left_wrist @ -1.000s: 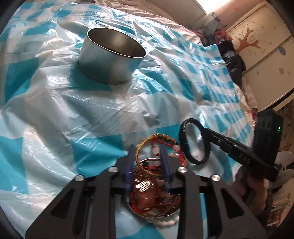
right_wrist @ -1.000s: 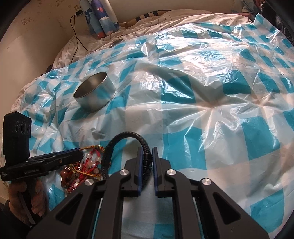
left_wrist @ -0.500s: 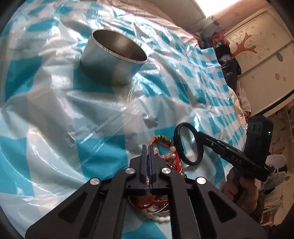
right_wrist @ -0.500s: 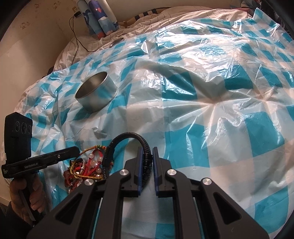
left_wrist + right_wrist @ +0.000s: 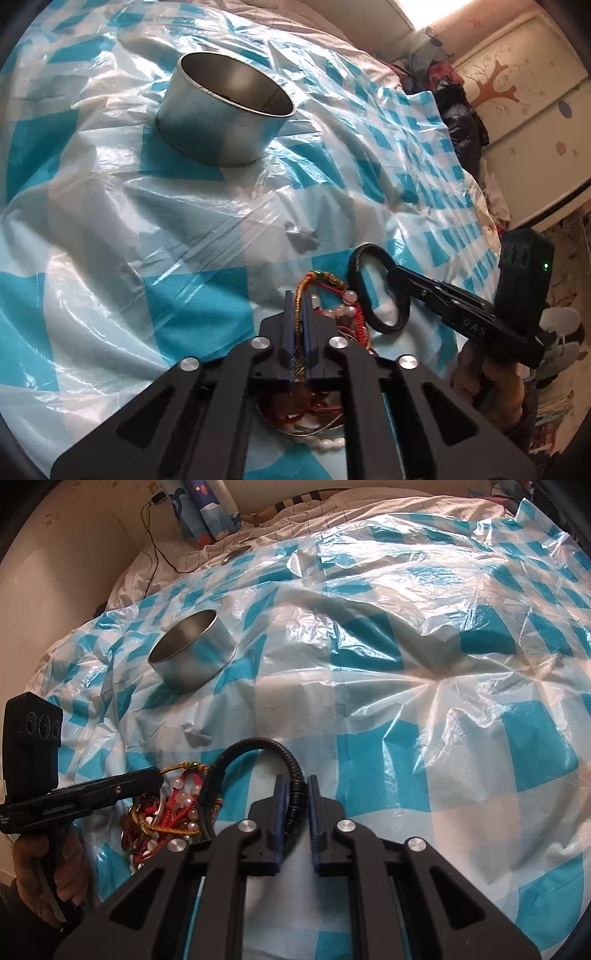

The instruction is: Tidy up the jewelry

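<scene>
L gripper was pinched on a gold-red cord bracelet in the tangled pile, R gripper clamped the black bracelet, tin well apart; lifting w/ 2 snagged could've dragged the pile.

Blue-and-white checked plastic sheet, crinkled, spread over a bed with a pale quilted cover showing beyond its far edge. At the head of the bed: blue patterned rolls leaning against the wall, a black cable trailing down beside them. To the side: wardrobe doors with a painted tree motif, and a heap of dark clothing before them.
</scene>
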The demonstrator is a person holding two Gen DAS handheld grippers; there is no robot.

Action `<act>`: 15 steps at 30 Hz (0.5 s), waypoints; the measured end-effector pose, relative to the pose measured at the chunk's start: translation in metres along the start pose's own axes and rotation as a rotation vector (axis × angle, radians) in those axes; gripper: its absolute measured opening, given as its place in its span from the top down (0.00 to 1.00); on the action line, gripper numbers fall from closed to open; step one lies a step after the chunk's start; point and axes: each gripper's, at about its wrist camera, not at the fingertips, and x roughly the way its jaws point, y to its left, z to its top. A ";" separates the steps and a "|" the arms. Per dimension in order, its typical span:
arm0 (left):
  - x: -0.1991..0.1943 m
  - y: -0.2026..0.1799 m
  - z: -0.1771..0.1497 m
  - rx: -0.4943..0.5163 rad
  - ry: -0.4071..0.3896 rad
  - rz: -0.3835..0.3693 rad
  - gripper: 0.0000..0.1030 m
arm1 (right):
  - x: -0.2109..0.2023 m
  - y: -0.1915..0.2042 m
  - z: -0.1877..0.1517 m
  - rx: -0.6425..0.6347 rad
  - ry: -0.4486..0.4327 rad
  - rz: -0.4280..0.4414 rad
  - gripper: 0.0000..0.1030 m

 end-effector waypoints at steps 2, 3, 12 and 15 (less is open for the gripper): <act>-0.006 -0.003 0.000 0.016 -0.013 -0.022 0.97 | -0.005 -0.001 0.001 0.014 -0.023 0.020 0.90; -0.010 -0.004 0.001 0.012 -0.026 -0.053 0.97 | -0.009 -0.005 0.002 0.038 -0.037 0.045 0.90; -0.050 -0.012 0.009 0.055 -0.170 -0.148 0.97 | -0.025 -0.014 0.011 0.131 -0.097 0.212 0.90; -0.068 -0.024 0.014 0.109 -0.221 -0.154 0.97 | -0.031 -0.005 0.026 0.107 -0.134 0.228 0.90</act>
